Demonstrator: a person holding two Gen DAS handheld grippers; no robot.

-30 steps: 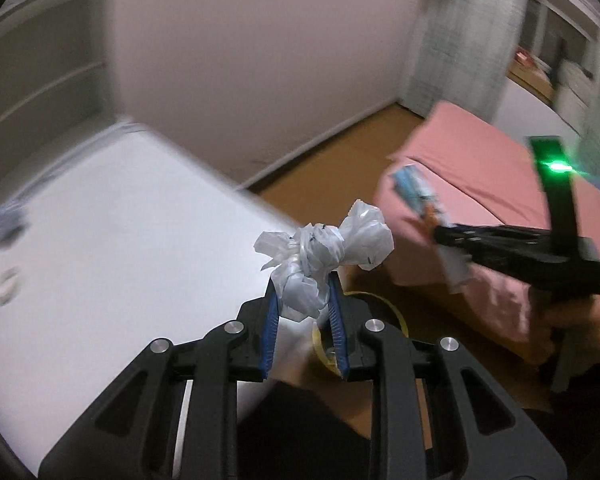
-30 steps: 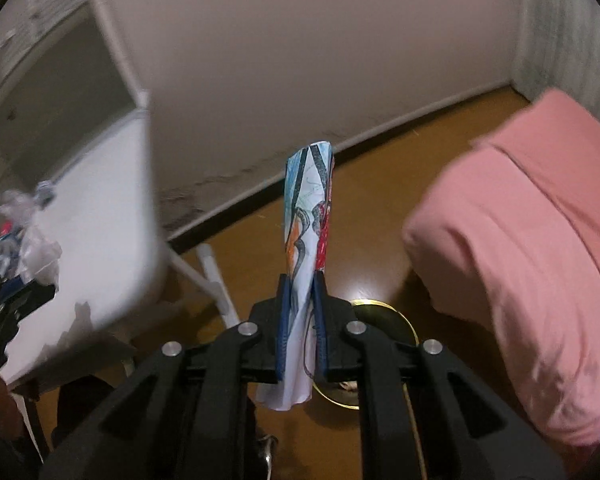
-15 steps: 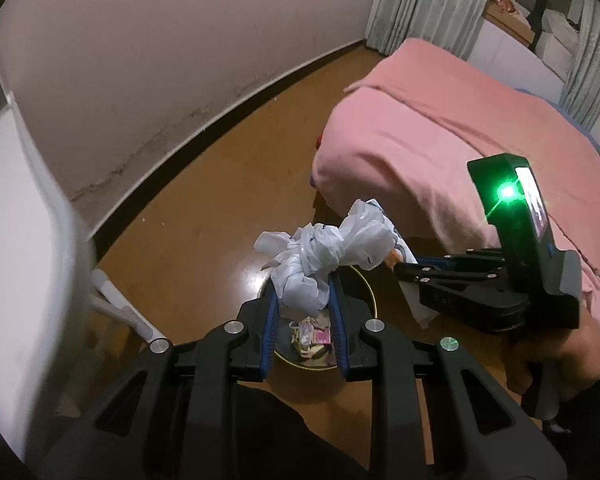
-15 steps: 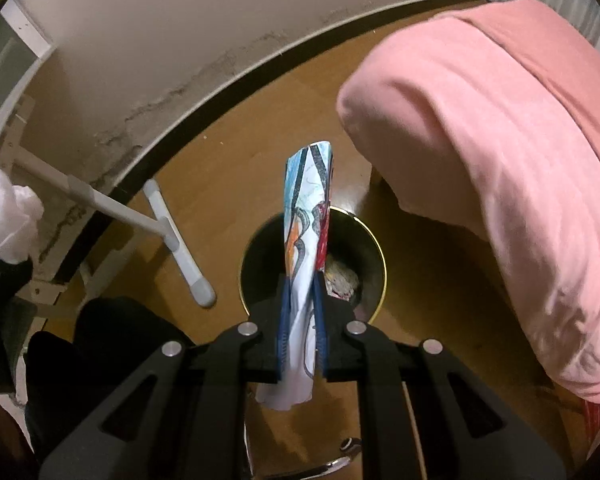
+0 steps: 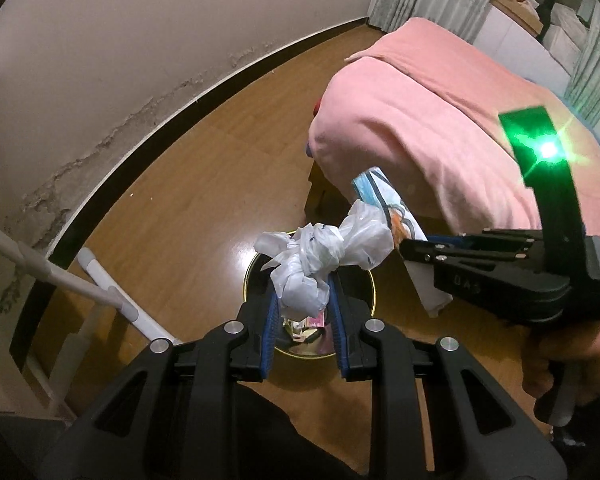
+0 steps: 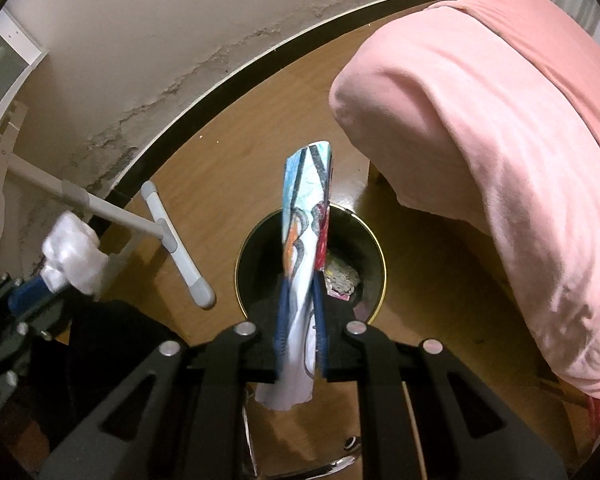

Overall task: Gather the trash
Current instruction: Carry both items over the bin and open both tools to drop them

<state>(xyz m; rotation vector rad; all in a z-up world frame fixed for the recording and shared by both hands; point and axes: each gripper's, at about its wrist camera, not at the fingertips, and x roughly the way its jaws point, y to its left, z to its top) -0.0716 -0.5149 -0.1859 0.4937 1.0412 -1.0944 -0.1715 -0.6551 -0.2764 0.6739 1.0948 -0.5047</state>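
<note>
My left gripper (image 5: 302,300) is shut on a crumpled white plastic bag (image 5: 324,256) and holds it above a round black trash bin (image 5: 367,280) with a gold rim on the wooden floor. My right gripper (image 6: 302,292) is shut on a folded colourful paper wrapper (image 6: 306,216), held upright over the same bin (image 6: 374,252). The bin holds several scraps. The right gripper (image 5: 404,246) with the wrapper (image 5: 388,196) shows to the right in the left wrist view. The bag (image 6: 74,254) shows at the left in the right wrist view.
A bed with a pink blanket (image 5: 440,120) stands right of the bin, also in the right wrist view (image 6: 500,140). White and grey table legs (image 6: 172,256) stand on the floor left of the bin. A wall with a dark baseboard (image 5: 180,120) runs behind.
Both grippers have swung from the white table down toward the floor and come closer over the bin. Each still holds its piece of trash.
</note>
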